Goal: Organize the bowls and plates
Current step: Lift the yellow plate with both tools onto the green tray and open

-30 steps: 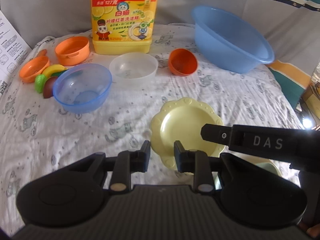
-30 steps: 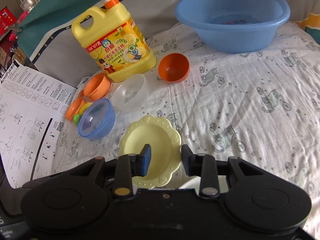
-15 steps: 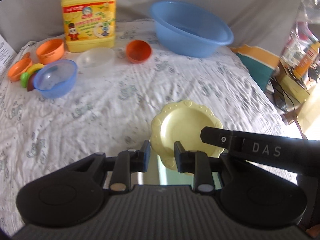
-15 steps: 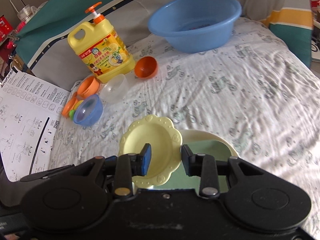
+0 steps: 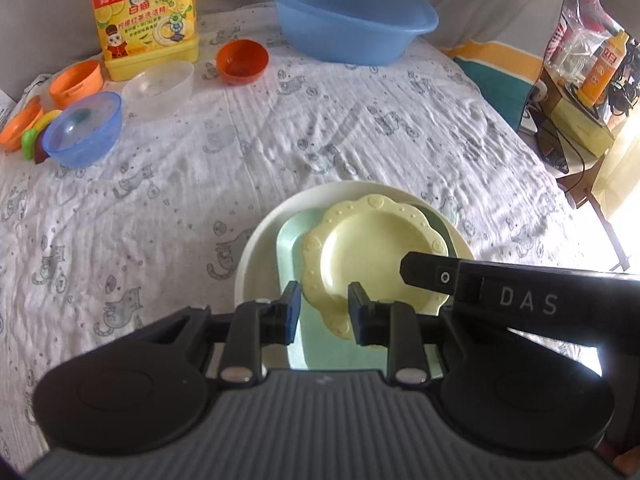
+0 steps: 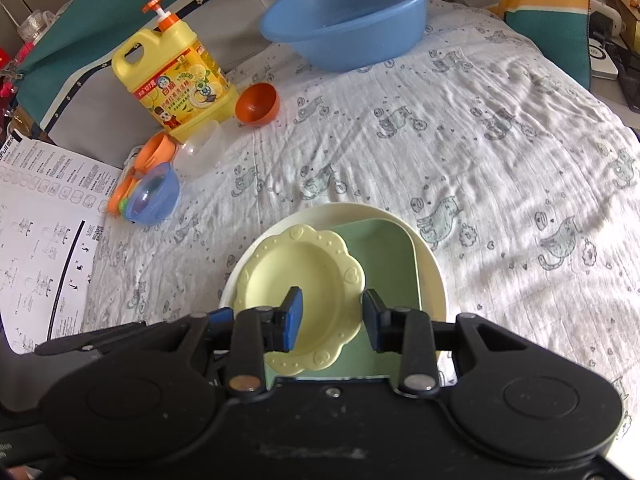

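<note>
One yellow plate (image 5: 372,248): scalloped, low centre of both views, over a green square plate (image 5: 290,240); I cannot tell if the two touch.
Left tool (image 5: 324,312): nearly closed, I have it pinching the yellow plate's near rim, one pad outside the rim and one on the inner face.
Right tool (image 6: 332,320): narrow gap, closed across the yellow plate's edge on the other side; one of its fingers (image 5: 432,276) reaches in from the right of the left wrist view, over the plate.
Green square plate: lying inside a cream round plate (image 5: 260,256), below centre.
Cream round plate: flat on the bed (image 5: 180,184), which has a white cat-print sheet.
Small bowls: blue bowl (image 5: 82,130), clear bowl (image 5: 160,84) and orange bowl (image 5: 242,60), grouped upper left, well apart from the stack.
Orange cup (image 5: 76,82): left edge, just beside the clear bowl.
Detergent bottle (image 5: 148,20): yellow, upright, top left behind the bowls.
Blue basin (image 5: 348,24): top centre, at the far side of the bed.
Printed paper (image 6: 36,232): left edge of the right wrist view.
</note>
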`<state>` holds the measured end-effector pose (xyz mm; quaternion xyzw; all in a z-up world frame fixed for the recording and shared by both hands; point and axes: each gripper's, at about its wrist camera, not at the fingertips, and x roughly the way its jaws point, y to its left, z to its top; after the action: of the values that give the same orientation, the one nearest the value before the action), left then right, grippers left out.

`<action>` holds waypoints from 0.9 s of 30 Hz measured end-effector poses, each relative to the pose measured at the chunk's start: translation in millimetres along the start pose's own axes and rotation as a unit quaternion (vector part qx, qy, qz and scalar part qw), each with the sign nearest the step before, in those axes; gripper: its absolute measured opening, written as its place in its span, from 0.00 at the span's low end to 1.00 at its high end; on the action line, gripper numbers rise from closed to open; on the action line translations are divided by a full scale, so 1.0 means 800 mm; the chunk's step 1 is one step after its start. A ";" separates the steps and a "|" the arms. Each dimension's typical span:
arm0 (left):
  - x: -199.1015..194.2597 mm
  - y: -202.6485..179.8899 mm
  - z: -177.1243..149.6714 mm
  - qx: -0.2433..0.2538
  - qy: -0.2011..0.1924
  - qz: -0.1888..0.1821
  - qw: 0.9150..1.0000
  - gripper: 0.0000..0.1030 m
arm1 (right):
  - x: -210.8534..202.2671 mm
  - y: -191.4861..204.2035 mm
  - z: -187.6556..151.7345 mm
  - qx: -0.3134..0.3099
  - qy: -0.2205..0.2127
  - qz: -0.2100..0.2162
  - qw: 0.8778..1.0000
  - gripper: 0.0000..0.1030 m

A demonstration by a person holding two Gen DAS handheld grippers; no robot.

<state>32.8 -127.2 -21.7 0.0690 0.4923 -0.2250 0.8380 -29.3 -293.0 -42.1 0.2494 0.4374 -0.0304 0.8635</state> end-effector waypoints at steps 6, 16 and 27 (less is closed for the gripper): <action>0.009 -0.002 -0.002 0.002 0.011 0.002 1.000 0.24 | 0.006 -0.003 -0.003 0.005 0.008 0.000 1.000 0.32; 0.021 0.001 -0.003 0.001 0.023 -0.002 1.000 0.24 | 0.013 -0.005 -0.005 0.008 0.017 -0.004 1.000 0.32; -0.011 0.018 0.000 -0.023 -0.029 0.027 0.999 1.00 | -0.018 -0.005 0.005 -0.008 -0.038 -0.024 0.999 1.00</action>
<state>36.0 -111.6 -15.7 0.0566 0.4709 -0.1931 0.8589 -36.2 -300.4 -30.9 0.2309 0.4102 -0.0573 0.8804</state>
